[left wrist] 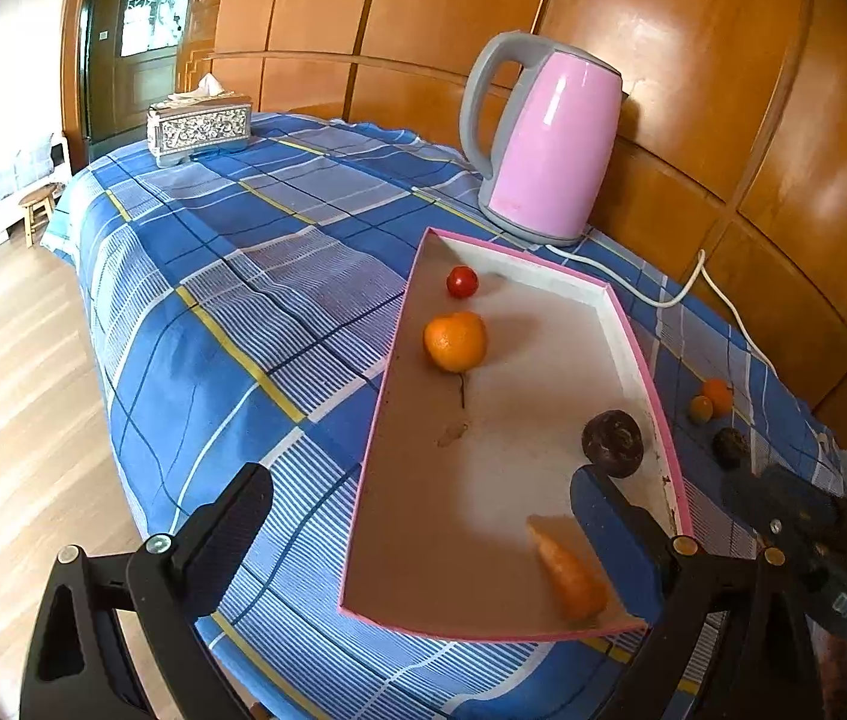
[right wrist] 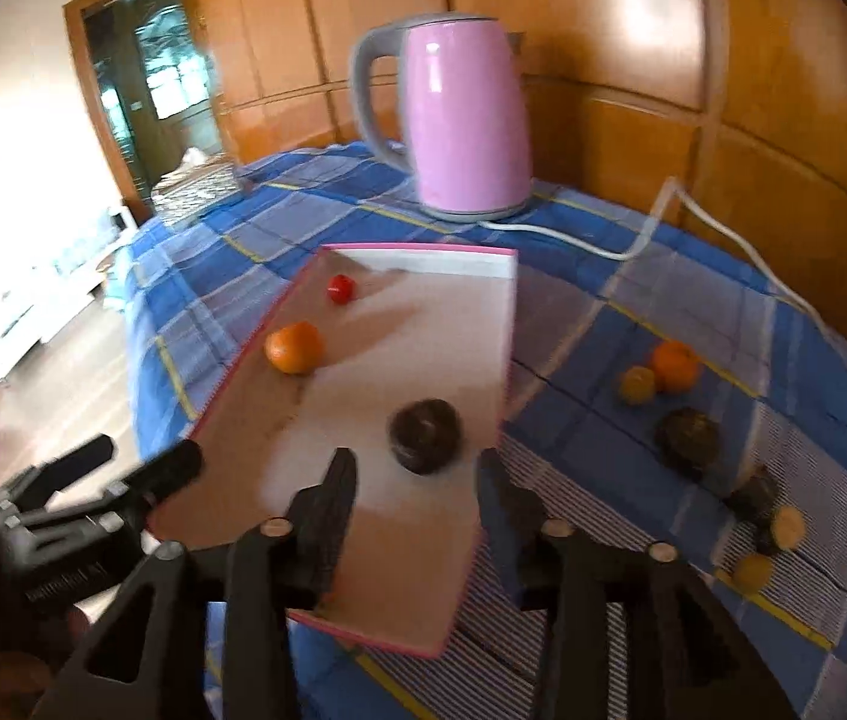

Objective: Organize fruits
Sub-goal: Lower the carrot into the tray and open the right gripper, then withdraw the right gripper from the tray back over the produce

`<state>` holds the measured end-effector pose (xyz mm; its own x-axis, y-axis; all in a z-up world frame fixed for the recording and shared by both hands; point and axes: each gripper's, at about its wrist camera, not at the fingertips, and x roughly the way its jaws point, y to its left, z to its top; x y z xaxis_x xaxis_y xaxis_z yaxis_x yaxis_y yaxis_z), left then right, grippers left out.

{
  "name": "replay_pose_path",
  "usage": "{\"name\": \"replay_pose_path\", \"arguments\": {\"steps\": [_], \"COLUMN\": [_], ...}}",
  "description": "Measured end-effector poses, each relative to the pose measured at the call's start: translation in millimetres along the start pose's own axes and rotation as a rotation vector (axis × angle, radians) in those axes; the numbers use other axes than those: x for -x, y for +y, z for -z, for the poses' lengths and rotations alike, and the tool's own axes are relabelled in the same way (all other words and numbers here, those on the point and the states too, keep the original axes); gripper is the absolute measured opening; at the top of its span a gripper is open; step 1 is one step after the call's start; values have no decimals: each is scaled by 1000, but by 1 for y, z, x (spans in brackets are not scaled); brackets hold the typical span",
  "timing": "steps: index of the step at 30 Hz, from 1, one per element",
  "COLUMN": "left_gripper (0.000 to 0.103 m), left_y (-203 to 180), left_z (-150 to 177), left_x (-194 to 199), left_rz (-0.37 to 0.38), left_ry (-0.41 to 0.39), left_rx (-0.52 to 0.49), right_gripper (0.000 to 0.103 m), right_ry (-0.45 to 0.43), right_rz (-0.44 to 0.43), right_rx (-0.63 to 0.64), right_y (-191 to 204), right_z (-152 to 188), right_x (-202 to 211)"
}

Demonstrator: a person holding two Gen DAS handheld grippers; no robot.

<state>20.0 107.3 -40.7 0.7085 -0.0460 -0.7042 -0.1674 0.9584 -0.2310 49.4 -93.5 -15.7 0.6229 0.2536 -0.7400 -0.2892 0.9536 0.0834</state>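
in the tray (right wrist: pixel 363 540), dark fruit (right wrist: pixel 425 435) sits free ahead of the parted right gripper (right wrist: pixel 417 480) (looks firm, round, roll-prone); grab across its middle.

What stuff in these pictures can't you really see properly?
- Orange piece in the tray: blurred in the left wrist view, partly behind a finger of the left hand-held gripper; hidden in the right view.
- Small fruits on the cloth: smeared in the right wrist view, kinds unclear.
- Tissue box: blurred there.
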Motion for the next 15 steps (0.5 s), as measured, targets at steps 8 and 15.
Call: {"name": "replay_pose_path", "arguments": {"steps": [8,15], "left_gripper": [100,100], "left_y": [-10,-24], "left_z": [3,8], "left_x": [1,0], "left_rz": [31,54], "left_ry": [8,21], "left_rx": [-43,-102], "right_gripper": [55,56], "right_ry": [-28,-45], "right_rz": [161,307], "right_rx": [-114,-236], "right_y": [-45,-96], "right_z": [31,57], "right_x": [19,39]}}
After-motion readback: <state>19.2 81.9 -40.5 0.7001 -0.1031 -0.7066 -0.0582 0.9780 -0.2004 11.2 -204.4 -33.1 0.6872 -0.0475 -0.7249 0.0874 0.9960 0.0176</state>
